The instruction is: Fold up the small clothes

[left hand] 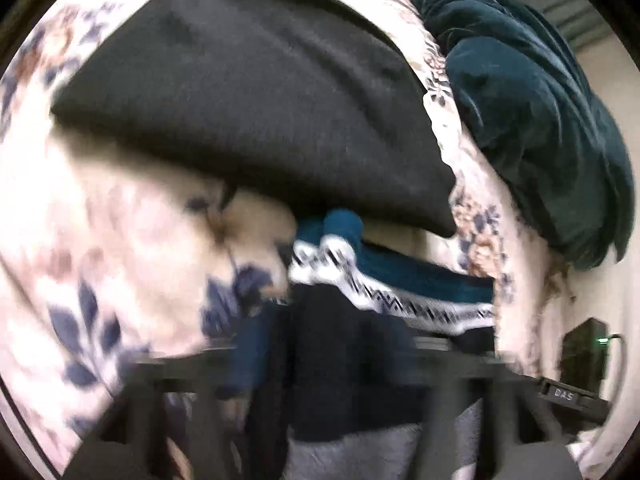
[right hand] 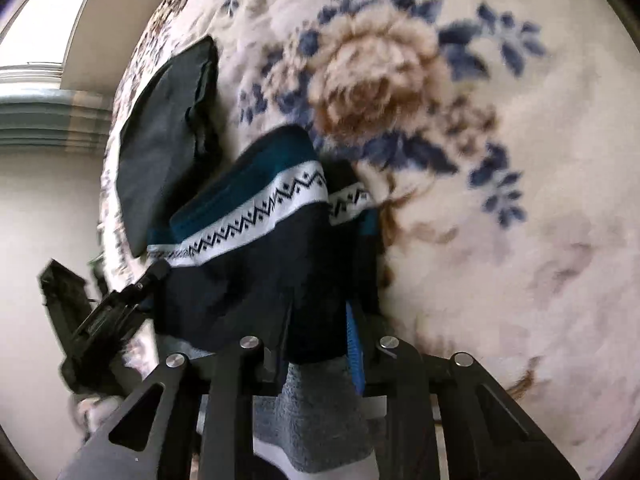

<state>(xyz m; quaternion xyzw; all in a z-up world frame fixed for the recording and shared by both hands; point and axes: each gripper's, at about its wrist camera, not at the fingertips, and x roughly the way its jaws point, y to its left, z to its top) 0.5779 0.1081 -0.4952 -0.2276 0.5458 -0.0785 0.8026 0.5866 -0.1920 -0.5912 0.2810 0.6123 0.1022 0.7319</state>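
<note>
Both grippers, right gripper and left gripper, pinch one navy patterned garment above the floral blanket. Left of it, a black garment lies folded; this fold appears unfinished.

To my right, the fluffy cream bed blanket with blue and brown flowers lies bare. A flat black folded cloth blocks my left.

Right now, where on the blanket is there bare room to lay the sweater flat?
Free: the wide floral stretch of blanket right of the sweater, around and below the big rose. Crowded: left of the sweater, where the folded black garment lies, and the far edge, where the teal pile sits.
</note>
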